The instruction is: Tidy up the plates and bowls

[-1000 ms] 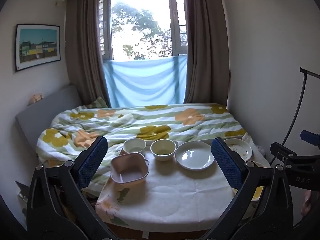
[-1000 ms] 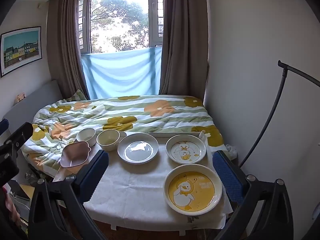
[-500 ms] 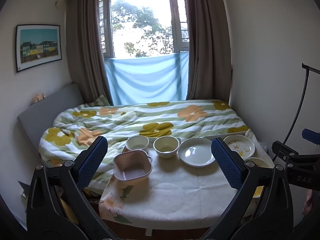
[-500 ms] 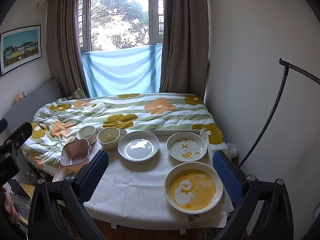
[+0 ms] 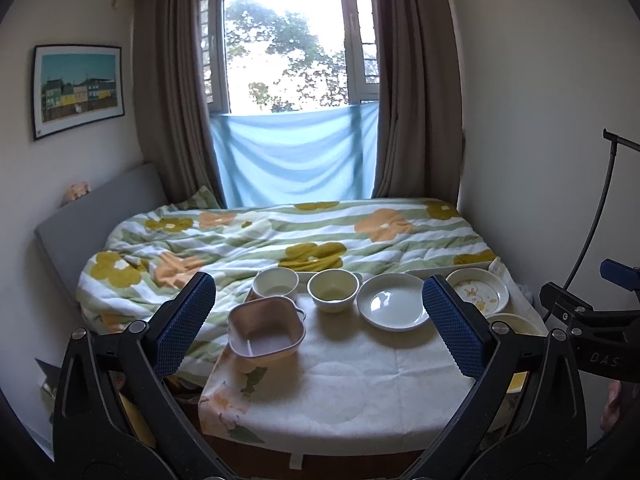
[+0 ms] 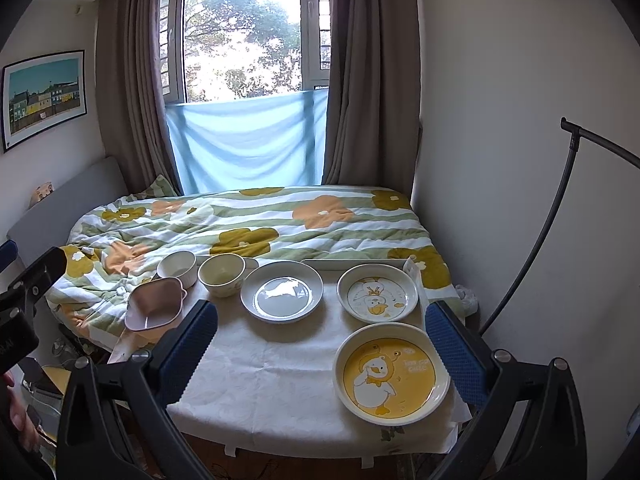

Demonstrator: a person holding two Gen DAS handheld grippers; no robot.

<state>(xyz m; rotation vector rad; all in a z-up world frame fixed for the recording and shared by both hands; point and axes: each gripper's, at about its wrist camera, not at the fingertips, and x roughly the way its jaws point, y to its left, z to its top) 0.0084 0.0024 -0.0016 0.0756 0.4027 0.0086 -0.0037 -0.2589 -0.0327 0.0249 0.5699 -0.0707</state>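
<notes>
Drifted slightly since a second ago: dishes sit a touch lower in the left view, a touch higher and further off in the right view; nothing on the table rearranged.

Left gripper (image 5: 318,316): jaws spread wide, holding nothing, hovering short of the table (image 5: 320,392), framing the pink square bowl (image 5: 266,332) and the plain white plate (image 5: 394,301). Right gripper (image 6: 320,340): likewise wide apart, holding nothing, above the near edge of the table (image 6: 272,380).

From the left view only: pink square bowl seen from above, inside bare, at the table's left edge; white bowl (image 5: 276,283) and cream bowl (image 5: 333,290) just behind it, side by side, against the flowered quilt (image 5: 280,236). Small duck plate (image 5: 478,290) half cut off by the right finger; the yellow plate barely a sliver behind that finger; right gripper's body (image 5: 592,328) at the right edge.

From the right view only: yellow duck plate (image 6: 392,374) in full, at the near right corner, with the small duck plate (image 6: 378,292) just behind it, apart. Plain white plate (image 6: 282,291) mid-table; cream bowl (image 6: 222,274), white bowl (image 6: 177,266) and pink square bowl (image 6: 156,308) trailing off to the left. Left gripper's body (image 6: 24,304) at the left edge, a hand (image 6: 18,416) below it.
</notes>
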